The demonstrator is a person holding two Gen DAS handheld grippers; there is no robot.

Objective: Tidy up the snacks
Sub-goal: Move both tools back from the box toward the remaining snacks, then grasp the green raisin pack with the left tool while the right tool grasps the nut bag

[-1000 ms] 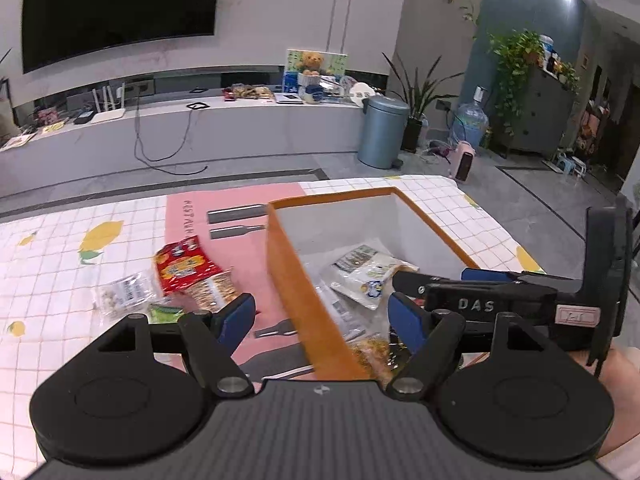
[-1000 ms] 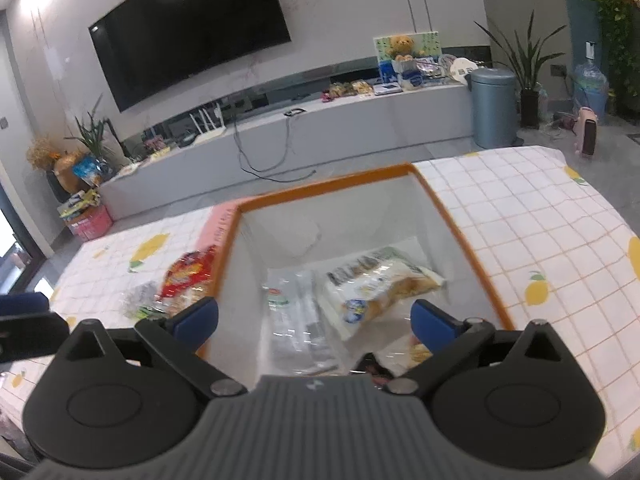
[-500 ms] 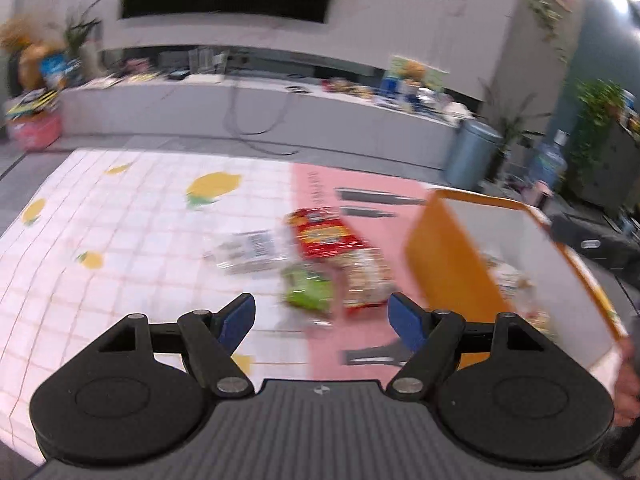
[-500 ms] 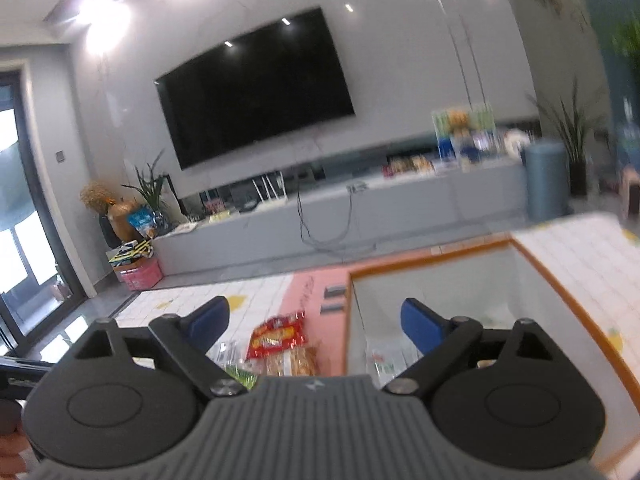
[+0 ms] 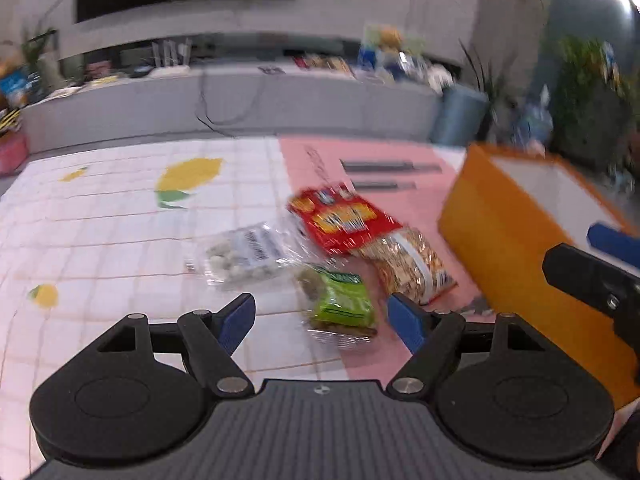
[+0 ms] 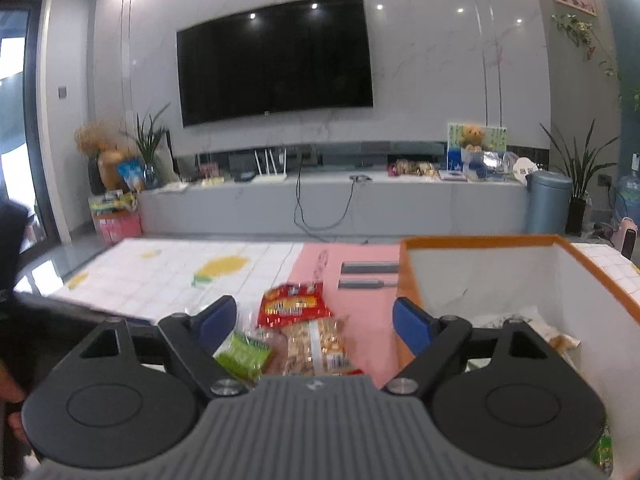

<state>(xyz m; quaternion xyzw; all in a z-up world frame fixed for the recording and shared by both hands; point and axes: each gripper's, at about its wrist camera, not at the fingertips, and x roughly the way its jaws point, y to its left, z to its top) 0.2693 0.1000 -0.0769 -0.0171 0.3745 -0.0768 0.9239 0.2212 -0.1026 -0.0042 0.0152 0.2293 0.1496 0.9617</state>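
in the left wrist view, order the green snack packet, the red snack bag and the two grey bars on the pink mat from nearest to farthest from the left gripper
1. Green snack packet: right between the open jaws of the left gripper, untouched.
2. Red snack bag: farther up the pink mat, centre.
3. Two grey bars: beyond the red bag, near the table's far edge.

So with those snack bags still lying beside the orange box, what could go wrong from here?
The green packet touches the clear-wrapped cracker pack, so the open left gripper might catch both or shove one aside. The right gripper hangs close by, so the two could bump. The crinkly clear bag may slip out of a pinch.
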